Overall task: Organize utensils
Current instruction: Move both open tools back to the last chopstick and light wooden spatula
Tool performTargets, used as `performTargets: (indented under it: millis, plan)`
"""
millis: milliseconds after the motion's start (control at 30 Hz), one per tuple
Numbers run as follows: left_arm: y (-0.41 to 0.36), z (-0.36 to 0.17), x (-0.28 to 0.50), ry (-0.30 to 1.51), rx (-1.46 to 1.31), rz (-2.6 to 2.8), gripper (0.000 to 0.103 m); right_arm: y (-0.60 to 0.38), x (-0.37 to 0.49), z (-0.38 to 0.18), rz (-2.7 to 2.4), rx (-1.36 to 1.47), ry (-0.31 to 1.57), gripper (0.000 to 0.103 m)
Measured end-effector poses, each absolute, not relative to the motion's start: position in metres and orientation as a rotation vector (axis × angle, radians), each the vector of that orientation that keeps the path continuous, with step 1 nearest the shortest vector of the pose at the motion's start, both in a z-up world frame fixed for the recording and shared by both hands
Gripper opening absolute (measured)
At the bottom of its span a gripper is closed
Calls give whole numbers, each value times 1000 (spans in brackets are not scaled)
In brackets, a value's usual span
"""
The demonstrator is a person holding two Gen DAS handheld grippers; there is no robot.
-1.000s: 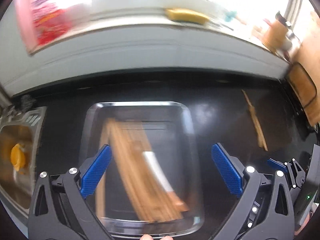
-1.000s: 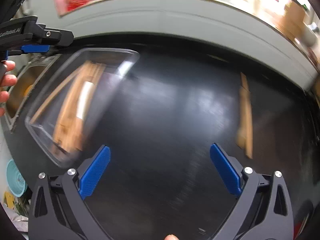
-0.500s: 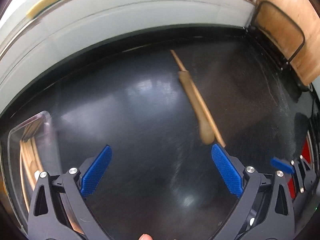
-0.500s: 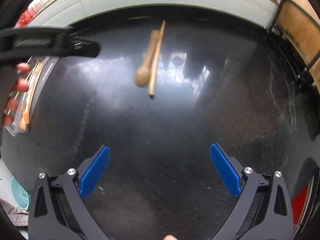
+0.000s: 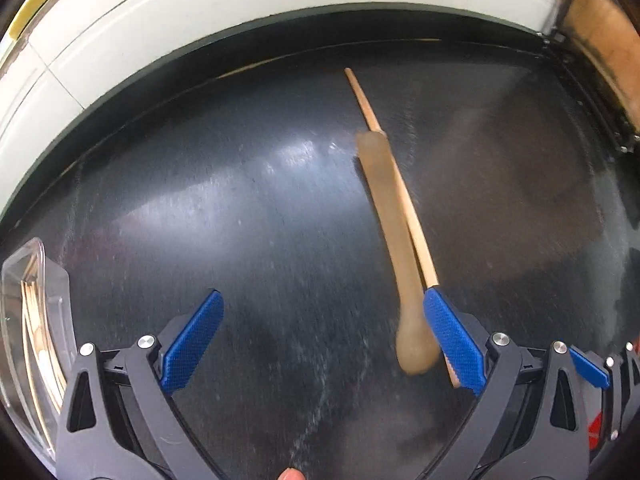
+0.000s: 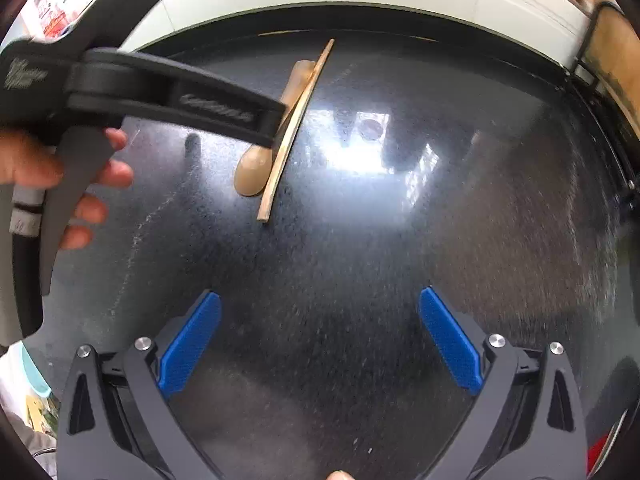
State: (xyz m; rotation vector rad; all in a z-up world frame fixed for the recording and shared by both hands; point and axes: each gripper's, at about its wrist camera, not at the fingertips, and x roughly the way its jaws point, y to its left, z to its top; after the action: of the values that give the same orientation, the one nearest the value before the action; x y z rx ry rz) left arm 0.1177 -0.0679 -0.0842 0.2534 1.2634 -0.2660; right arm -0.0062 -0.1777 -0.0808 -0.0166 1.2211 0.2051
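A wooden spoon [image 5: 394,240] and a thin wooden chopstick [image 5: 396,184] lie side by side on the black countertop [image 5: 248,208]. My left gripper [image 5: 320,340] is open, and the spoon's bowl lies just inside its right finger. In the right wrist view the same spoon [image 6: 250,170] and chopstick [image 6: 294,128] lie far ahead, partly covered by the left gripper's black body [image 6: 176,100] held by a hand [image 6: 86,184]. My right gripper [image 6: 318,340] is open over bare counter with nothing between its fingers. A clear tray [image 5: 36,320] with wooden utensils shows at the left edge.
A white tiled wall [image 5: 200,12] runs along the back of the counter. A wooden board in a black wire rack [image 5: 600,40] stands at the far right. Something red [image 6: 600,452] peeks in at the lower right edge.
Both grippers swung right, away from the clear tray. The spoon and chopstick now sit closer to the left gripper, whose right finger has reached the spoon's bowl.
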Motion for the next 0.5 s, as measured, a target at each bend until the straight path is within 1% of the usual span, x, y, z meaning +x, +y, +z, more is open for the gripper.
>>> performTargets:
  millis: [167, 267, 400, 500]
  plan:
    - [-81, -94, 133, 1254, 256, -264, 98, -186, 16, -88, 190, -9, 1226, 96]
    - [-74, -94, 146, 1257, 229, -267, 98, -191, 33, -93, 142, -18, 1197, 97]
    - [-74, -94, 153, 1259, 264, -316, 98, -196, 52, -95, 94, -24, 1141, 97]
    - [-69, -95, 157, 1256, 265, -321, 98, -198, 69, -96, 120, -26, 1138, 98]
